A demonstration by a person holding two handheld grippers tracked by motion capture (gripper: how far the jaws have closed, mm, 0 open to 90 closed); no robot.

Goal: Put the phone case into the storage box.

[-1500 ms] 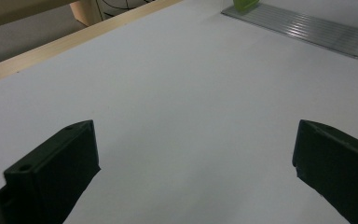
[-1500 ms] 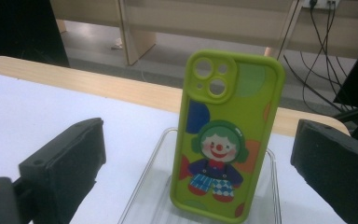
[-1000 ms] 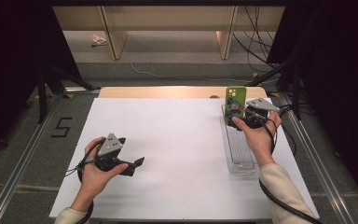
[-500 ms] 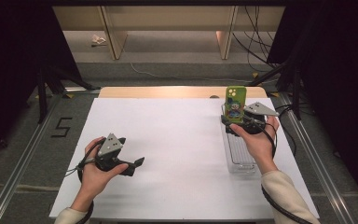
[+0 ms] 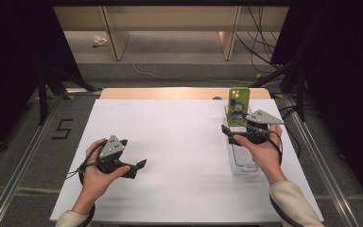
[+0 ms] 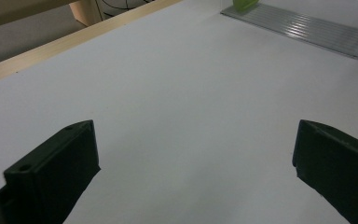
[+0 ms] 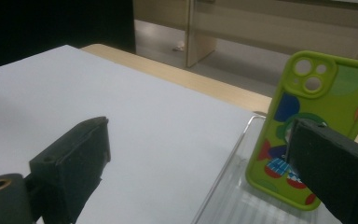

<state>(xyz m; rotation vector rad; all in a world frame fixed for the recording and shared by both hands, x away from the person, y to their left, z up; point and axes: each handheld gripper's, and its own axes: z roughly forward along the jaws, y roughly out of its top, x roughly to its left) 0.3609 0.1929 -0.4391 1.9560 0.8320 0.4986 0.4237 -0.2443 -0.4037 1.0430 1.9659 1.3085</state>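
Since the earlier frames my right gripper [image 5: 236,134] has drawn back toward me along the clear rack [image 5: 243,165], away from the green phone case [image 5: 239,106], while my left gripper [image 5: 134,167] has kept its place on the white table [image 5: 179,142].

High view: the phone case stands upright at the far end of the rack, near the table's far edge. The right gripper sits just on my side of it, over the rack, apart from the case. The left gripper rests well apart on the near left of the table, holding nothing.

Left gripper view: the jaws stand wide, with bare white table between them. The ribbed rack [image 6: 303,29] lies far off at the top, with a sliver of the green case [image 6: 244,3] at its end.

Right gripper view: the jaws stand wide with nothing between them. The phone case [image 7: 318,121] stands in the rack [image 7: 233,196], leaning slightly, its camera cut-outs uppermost; the right-hand jaw overlaps its lower corner in the picture, but I cannot tell whether it touches.

Assessment: I judge the placement done, as the case stands in its slot unsupported. What remains, as far as I can judge, is clearing the right gripper from the rack without knocking the case.
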